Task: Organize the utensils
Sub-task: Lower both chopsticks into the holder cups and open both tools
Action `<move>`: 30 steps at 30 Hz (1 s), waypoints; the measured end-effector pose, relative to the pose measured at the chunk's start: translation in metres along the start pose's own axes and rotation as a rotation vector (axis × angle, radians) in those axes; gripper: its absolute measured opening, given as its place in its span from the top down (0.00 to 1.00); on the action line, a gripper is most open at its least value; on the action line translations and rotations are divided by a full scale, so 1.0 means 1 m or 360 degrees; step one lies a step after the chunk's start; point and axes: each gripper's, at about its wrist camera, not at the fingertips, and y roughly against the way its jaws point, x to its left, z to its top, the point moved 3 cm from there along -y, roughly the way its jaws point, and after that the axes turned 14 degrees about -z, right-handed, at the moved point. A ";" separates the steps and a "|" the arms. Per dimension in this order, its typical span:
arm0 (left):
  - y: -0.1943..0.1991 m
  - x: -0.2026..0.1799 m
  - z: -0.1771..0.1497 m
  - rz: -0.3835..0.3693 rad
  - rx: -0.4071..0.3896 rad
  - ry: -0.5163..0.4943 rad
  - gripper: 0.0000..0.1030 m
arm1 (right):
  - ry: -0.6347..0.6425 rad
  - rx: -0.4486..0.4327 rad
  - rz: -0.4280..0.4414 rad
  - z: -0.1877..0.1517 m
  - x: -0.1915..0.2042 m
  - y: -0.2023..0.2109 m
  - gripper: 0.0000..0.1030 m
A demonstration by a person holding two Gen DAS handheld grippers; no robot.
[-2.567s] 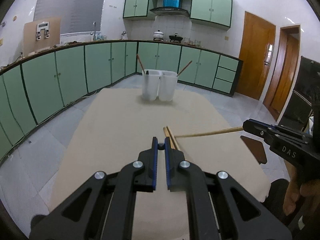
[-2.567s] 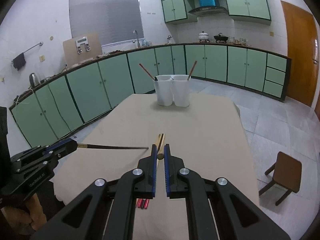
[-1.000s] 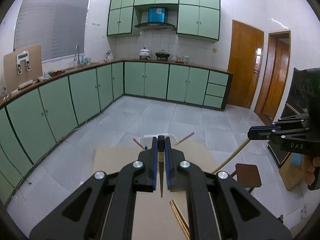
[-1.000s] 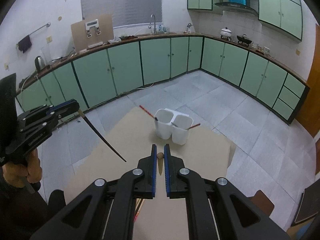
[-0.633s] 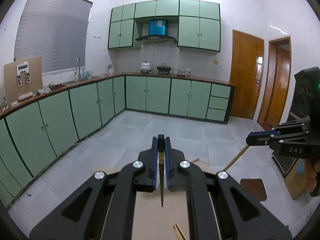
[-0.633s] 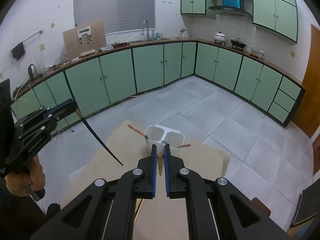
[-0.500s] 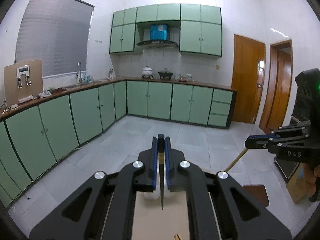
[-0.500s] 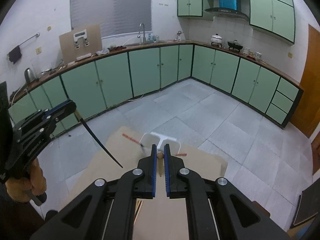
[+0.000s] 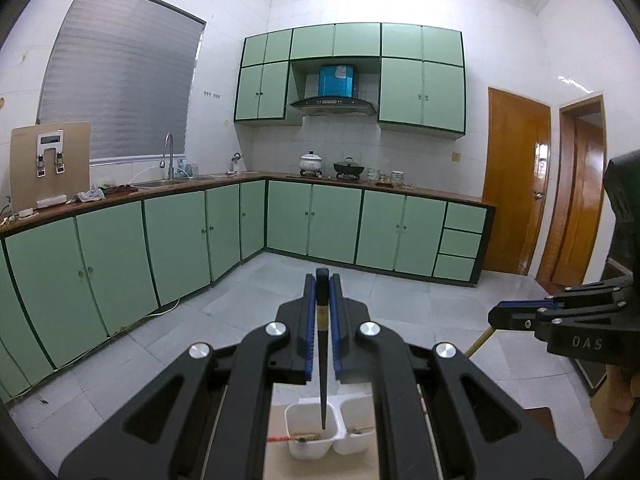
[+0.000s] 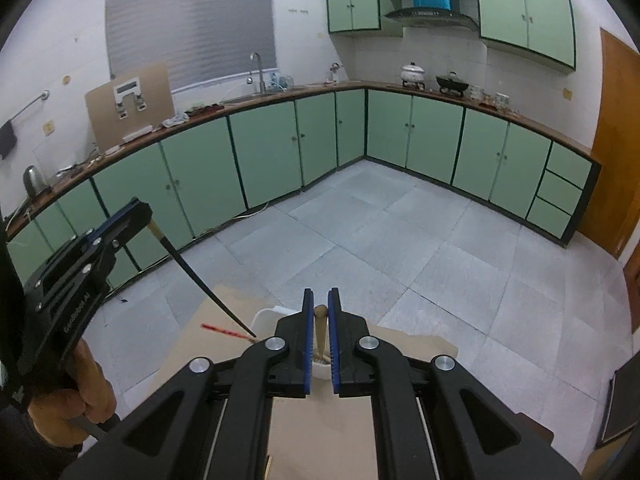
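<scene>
My left gripper is shut on a black chopstick that hangs point down over the left cup of the white twin holder. The right cup sits beside it. A red-tipped chopstick leans out of the left cup. My right gripper is shut on a light wooden chopstick, held upright above the holder. The left gripper and black chopstick show at the left of the right wrist view. The right gripper shows at the right of the left wrist view.
The holder stands at the far end of a beige-covered table. Green kitchen cabinets line the walls beyond a grey tiled floor. Wooden doors are on the right.
Both grippers have carried their chopsticks from the table up and forward to the holder. The black chopstick's tip now hangs over the left cup, and the holder sits low in both views.
</scene>
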 end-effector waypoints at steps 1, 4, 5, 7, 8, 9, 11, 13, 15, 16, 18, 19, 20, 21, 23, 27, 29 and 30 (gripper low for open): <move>-0.011 0.002 -0.007 0.0005 0.0013 0.0001 0.94 | -0.0007 0.0011 -0.0001 0.000 -0.001 -0.008 0.93; -0.030 0.011 -0.023 0.0012 0.0041 0.0022 0.94 | -0.0033 0.0040 0.0001 -0.002 -0.005 -0.034 0.93; -0.037 0.015 -0.029 0.0013 0.0053 0.0029 0.94 | -0.0047 0.0053 0.0007 -0.003 -0.006 -0.043 0.93; -0.048 0.021 -0.041 0.0017 0.0075 0.0038 0.94 | -0.0065 0.0074 0.0017 -0.007 -0.006 -0.056 0.93; -0.055 0.024 -0.048 0.0017 0.0088 0.0044 0.94 | -0.0072 0.0089 0.0024 -0.010 -0.007 -0.064 0.93; -0.061 0.028 -0.055 0.0017 0.0103 0.0055 0.94 | -0.0076 0.0099 0.0027 -0.013 -0.007 -0.070 0.93; -0.069 0.037 -0.066 0.0020 0.0125 0.0079 0.94 | -0.0086 0.0123 0.0034 -0.018 -0.008 -0.082 0.93; -0.075 0.044 -0.075 0.0023 0.0141 0.0100 0.94 | -0.0104 0.0152 0.0045 -0.025 -0.009 -0.094 0.93; -0.079 0.051 -0.084 0.0027 0.0162 0.0113 0.94 | -0.0112 0.0175 0.0055 -0.030 -0.009 -0.103 0.93; -0.080 0.053 -0.088 0.0030 0.0170 0.0115 0.94 | -0.0114 0.0184 0.0060 -0.032 -0.009 -0.107 0.93; -0.081 0.057 -0.095 0.0035 0.0184 0.0129 0.94 | -0.0119 0.0195 0.0068 -0.036 -0.010 -0.112 0.93; -0.081 0.060 -0.099 0.0042 0.0191 0.0138 0.94 | -0.0125 0.0207 0.0083 -0.039 -0.011 -0.115 0.93; -0.079 0.064 -0.102 0.0046 0.0198 0.0145 0.94 | -0.0128 0.0221 0.0097 -0.042 -0.011 -0.117 0.93; -0.081 0.066 -0.103 0.0048 0.0204 0.0152 0.94 | -0.0130 0.0228 0.0099 -0.039 -0.009 -0.120 0.93; -0.077 0.069 -0.105 0.0069 0.0205 0.0159 0.93 | -0.0140 0.0229 0.0098 -0.042 -0.011 -0.120 0.91; -0.068 0.073 -0.101 0.0083 0.0203 0.0151 0.92 | -0.0137 0.0211 0.0089 -0.041 -0.012 -0.111 0.90; -0.060 0.072 -0.094 0.0093 0.0188 0.0146 0.79 | -0.0140 0.0192 0.0091 -0.037 -0.014 -0.105 0.90; -0.054 0.072 -0.091 0.0102 0.0175 0.0145 0.72 | -0.0147 0.0176 0.0096 -0.036 -0.017 -0.099 0.89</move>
